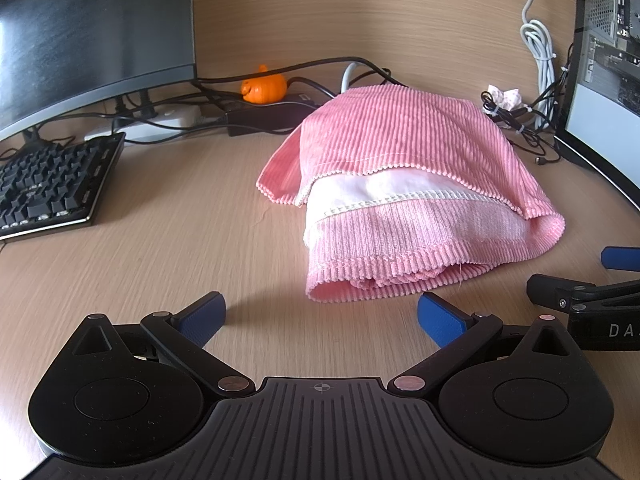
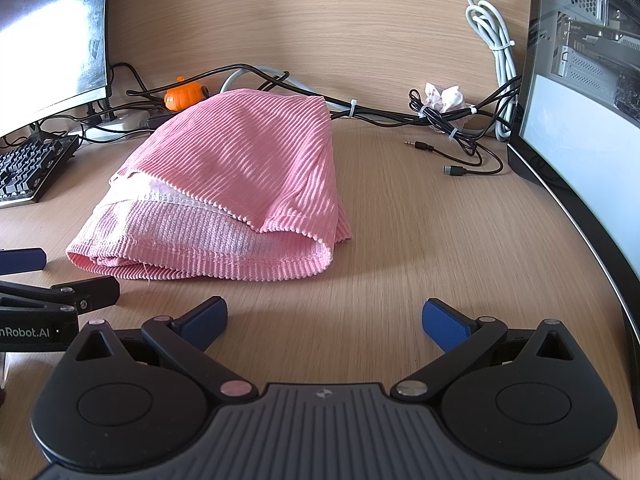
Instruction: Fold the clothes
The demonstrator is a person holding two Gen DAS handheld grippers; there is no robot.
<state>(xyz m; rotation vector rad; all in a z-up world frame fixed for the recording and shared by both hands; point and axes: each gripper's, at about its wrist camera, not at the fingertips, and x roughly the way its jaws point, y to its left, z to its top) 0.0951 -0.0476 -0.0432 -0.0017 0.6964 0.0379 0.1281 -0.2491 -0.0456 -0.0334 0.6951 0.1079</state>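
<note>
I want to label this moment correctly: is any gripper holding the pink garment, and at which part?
Nothing is held. The left gripper and right gripper are both open, short of the folded pink garment.

The left gripper (image 2: 36,276) bears white lettering, cut off, reading "nRobot.AI". The right gripper (image 1: 612,280) shows only "DA".

Pink ribbed garment (image 1: 404,184) with white lining; orange pumpkin (image 1: 264,89) behind it, black keyboard (image 1: 52,184) left of it, blue finger pads (image 2: 204,320), pale wood-grain desk (image 2: 420,240).
</note>
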